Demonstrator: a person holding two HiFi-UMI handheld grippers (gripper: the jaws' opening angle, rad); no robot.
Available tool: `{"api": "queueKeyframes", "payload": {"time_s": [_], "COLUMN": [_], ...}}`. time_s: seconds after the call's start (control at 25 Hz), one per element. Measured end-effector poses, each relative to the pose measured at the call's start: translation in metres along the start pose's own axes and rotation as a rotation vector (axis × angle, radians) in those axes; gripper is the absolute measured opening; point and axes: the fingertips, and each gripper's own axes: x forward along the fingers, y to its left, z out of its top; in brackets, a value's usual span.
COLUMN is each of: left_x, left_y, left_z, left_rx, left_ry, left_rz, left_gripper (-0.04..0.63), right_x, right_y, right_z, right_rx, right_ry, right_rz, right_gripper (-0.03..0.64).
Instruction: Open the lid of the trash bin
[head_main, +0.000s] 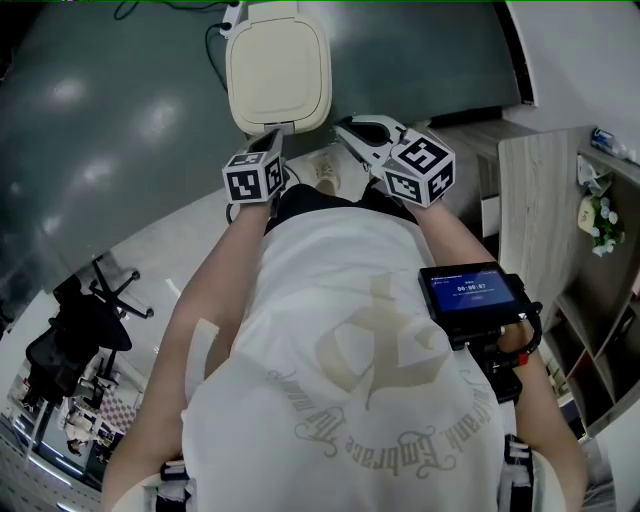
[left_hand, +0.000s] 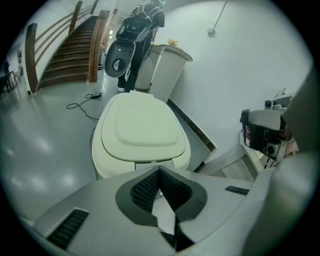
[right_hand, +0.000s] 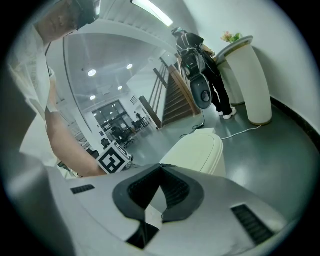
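Trash bin (head_main: 278, 70) is cream and stands on the grey floor (head_main: 120, 110) straight ahead of me, close to the dark skirting (left_hand: 192, 127) at the floor's wall edge. Its lid (left_hand: 140, 125) is down flat and closed. My left gripper (head_main: 272, 138) is held out over the bin's near edge, and in the left gripper view the tongs (left_hand: 160, 172) are pinched together at the tips with nothing between them. I can't tell whether they touch the bin. My right gripper (head_main: 350, 130) is just beside the bin's near right corner and angled toward it. In the right gripper view its tongs (right_hand: 161, 167) are also closed tip to tip and empty, with the bin (right_hand: 197, 150) just past them and the left gripper's marker cube (right_hand: 114, 159) off to the side. A small screen device (head_main: 470, 295) is strapped on my right forearm. A black cable (left_hand: 82, 102) trails across the floor behind the bin. Farther back along the wall are a tall white planter (left_hand: 167, 70) and a dark bag (left_hand: 132, 35) on a stand, next to a wooden staircase (left_hand: 70, 45). A wooden shelf unit (head_main: 560, 230) stands at the floor's right side, and a black office chair (head_main: 80, 335) sits far left.
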Motion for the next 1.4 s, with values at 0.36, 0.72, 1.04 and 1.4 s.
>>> {"api": "queueKeyframes", "payload": {"time_s": [0.36, 0.72, 1.04, 1.4], "left_x": [-0.001, 0.001, -0.003, -0.004], "left_y": [-0.001, -0.002, -0.005, -0.011], "left_z": [0.0, -0.002, 0.001, 0.004], "left_rx": [0.021, 0.053, 0.072, 0.036], "left_ry": [-0.033, -0.021, 0.012, -0.017], "left_rz": [-0.007, -0.018, 0.022, -0.022], "left_gripper": [0.006, 0.006, 0.007, 0.006], "right_x": [0.002, 0.001, 0.006, 0.011], "right_y": [0.003, 0.002, 0.011, 0.008], "right_z": [-0.005, -0.005, -0.005, 0.011], "right_rx": [-0.003, -0.012, -0.017, -0.045], "right_ry": [0.022, 0.036, 0.056, 0.044], "right_rz": [0.014, 0.017, 0.049, 0.052], "right_gripper": [0.005, 0.005, 0.005, 0.005]}}
